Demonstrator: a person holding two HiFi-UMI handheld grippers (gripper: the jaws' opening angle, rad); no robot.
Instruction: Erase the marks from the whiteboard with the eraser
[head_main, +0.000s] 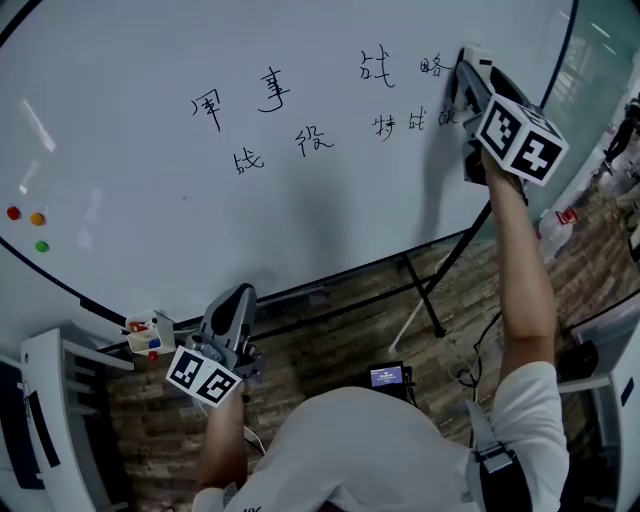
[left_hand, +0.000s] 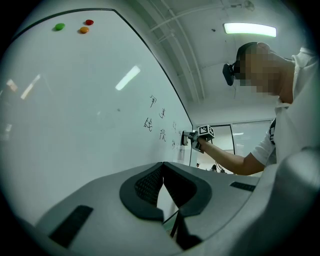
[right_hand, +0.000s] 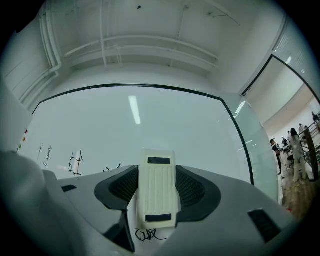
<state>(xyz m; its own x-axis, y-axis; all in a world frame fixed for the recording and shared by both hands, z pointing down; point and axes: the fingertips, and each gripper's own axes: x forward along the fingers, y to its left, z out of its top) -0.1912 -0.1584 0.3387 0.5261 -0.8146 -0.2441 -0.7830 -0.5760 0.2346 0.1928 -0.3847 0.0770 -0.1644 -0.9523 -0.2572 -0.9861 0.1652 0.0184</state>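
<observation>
A large whiteboard carries two rows of black handwritten marks. My right gripper is raised to the right end of the writing and is shut on a cream-white eraser, held flat against the board. Marks show just below the eraser, and more marks lie to its left. My left gripper hangs low below the board's bottom edge, shut with nothing in it. In the left gripper view the pads touch, and the far right gripper is at the board.
Three coloured magnets sit at the board's left. A small tray with markers hangs at the lower edge. The board's stand legs reach onto the wood-pattern floor. A glass wall is to the right, with people beyond.
</observation>
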